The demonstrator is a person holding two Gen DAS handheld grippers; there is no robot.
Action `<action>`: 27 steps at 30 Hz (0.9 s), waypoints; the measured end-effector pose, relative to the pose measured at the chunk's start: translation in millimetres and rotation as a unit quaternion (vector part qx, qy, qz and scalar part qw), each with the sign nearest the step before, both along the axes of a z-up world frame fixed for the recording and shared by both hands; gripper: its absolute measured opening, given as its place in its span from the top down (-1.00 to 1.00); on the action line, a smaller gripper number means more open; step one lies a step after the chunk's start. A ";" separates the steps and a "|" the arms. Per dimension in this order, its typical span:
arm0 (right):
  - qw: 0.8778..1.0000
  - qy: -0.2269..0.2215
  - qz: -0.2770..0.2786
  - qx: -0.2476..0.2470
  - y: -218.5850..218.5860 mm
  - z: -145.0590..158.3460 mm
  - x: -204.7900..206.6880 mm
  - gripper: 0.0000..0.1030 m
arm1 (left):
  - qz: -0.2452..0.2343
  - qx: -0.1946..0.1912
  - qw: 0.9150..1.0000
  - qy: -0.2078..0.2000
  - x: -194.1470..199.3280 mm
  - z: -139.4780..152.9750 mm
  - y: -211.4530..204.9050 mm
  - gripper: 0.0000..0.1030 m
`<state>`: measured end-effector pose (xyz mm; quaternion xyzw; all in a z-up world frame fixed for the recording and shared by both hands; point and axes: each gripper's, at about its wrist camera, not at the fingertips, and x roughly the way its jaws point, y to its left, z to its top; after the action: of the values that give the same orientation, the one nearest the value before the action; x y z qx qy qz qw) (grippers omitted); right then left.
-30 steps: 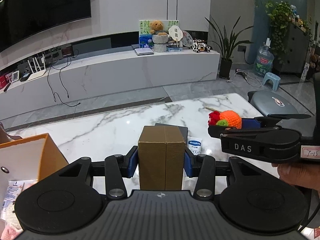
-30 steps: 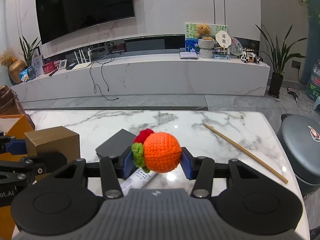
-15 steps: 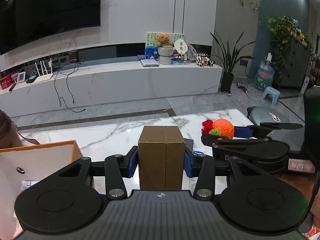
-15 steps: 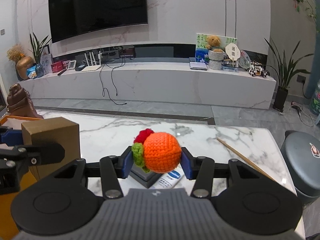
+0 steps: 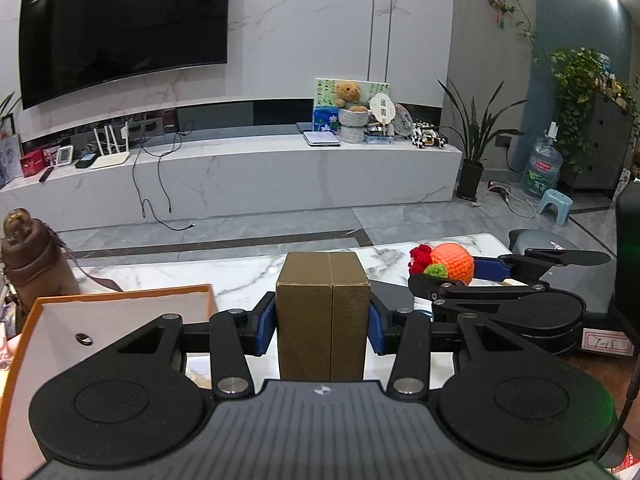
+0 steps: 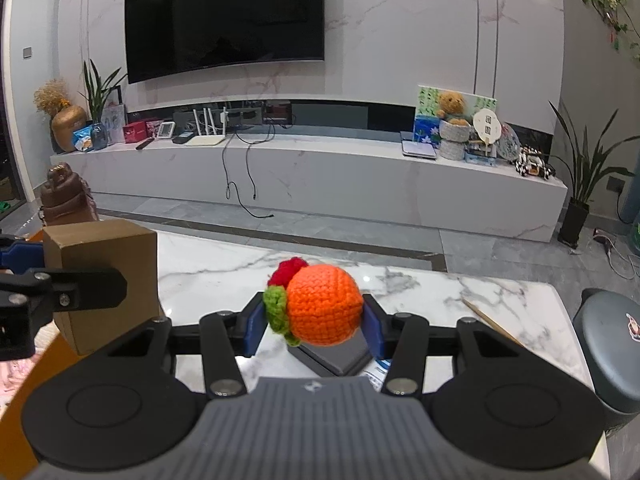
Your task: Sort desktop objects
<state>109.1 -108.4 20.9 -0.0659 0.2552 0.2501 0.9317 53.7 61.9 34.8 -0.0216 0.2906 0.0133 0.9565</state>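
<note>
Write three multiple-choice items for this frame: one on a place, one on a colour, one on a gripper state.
1. Where is the orange storage box?
A. left of the held carton
B. right of it
C. on the floor

2. Main colour of the crocheted ball?
A. blue
B. orange
C. white

3. The left gripper is:
A. open, holding nothing
B. out of view
C. shut on the brown carton

Key: 1 A, it sits at the carton's left in the left wrist view; 2 B, orange yarn body; 3 C, both pads press its sides.

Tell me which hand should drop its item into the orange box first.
Left, probably. The left gripper holds the brown carton right beside the orange box; the right gripper, holding the crocheted orange, sits farther away.
</note>
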 end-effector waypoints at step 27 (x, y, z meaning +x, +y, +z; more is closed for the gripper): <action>0.998 -0.018 0.064 0.004 76.9 20.3 -55.7 0.00 | 0.053 0.006 0.999 0.000 -51.8 9.2 65.9 0.00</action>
<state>53.4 -31.5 41.2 -0.0826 0.2322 0.3093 0.9185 1.9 127.7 44.1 -0.0318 0.2893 0.0659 0.9544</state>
